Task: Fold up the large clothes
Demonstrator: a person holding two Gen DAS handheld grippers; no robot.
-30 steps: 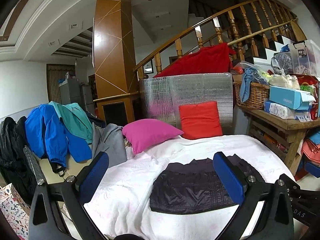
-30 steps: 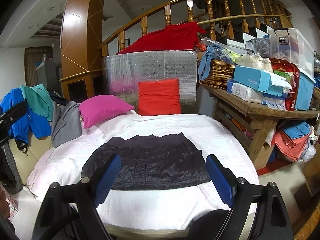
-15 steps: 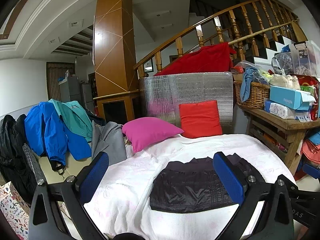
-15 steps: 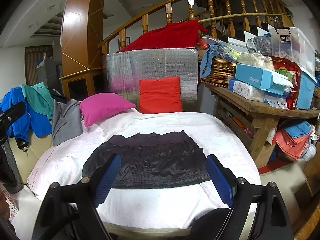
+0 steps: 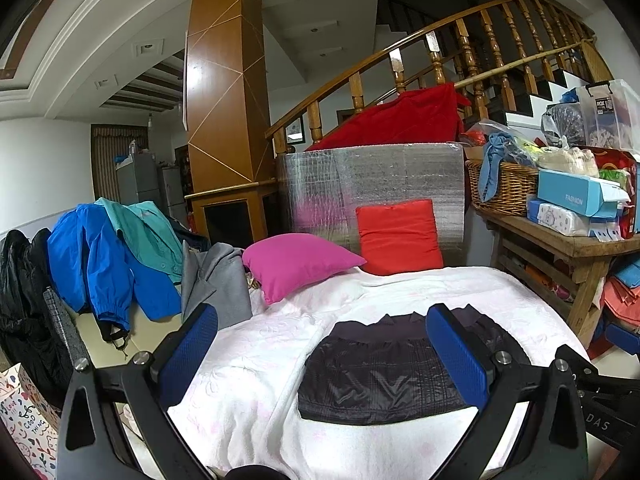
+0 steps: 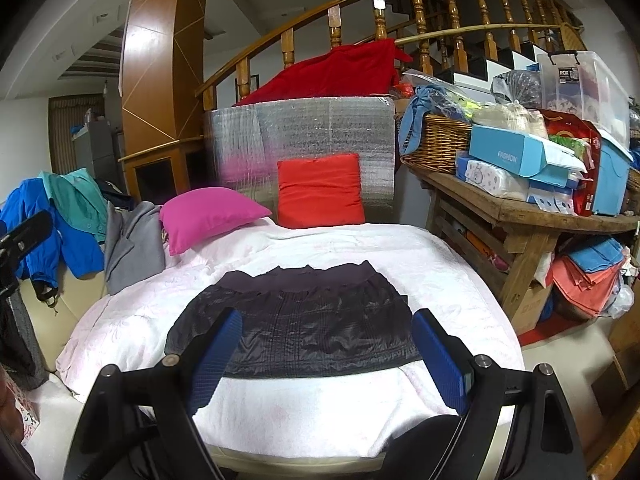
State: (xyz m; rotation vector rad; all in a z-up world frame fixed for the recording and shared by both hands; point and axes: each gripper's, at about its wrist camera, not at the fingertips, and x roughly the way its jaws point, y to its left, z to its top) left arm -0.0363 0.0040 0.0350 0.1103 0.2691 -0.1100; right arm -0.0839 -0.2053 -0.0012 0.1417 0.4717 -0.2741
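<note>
A dark quilted garment (image 5: pixel 384 372) lies folded flat on the white blanket (image 5: pixel 256 364) of the bed; it also shows in the right wrist view (image 6: pixel 304 320). My left gripper (image 5: pixel 320 356) is open and empty, held above the bed's near left side. My right gripper (image 6: pixel 326 356) is open and empty, held above the garment's near edge. Neither touches the cloth.
A pink pillow (image 5: pixel 296 264) and a red cushion (image 5: pixel 400 236) sit at the bed's far end. Blue, teal and grey jackets (image 5: pixel 104 256) hang at the left. A cluttered wooden table (image 6: pixel 516 208) with a wicker basket (image 6: pixel 436 140) stands at the right.
Both grippers have drawn back and risen slightly from the bed; the garment has not moved.
</note>
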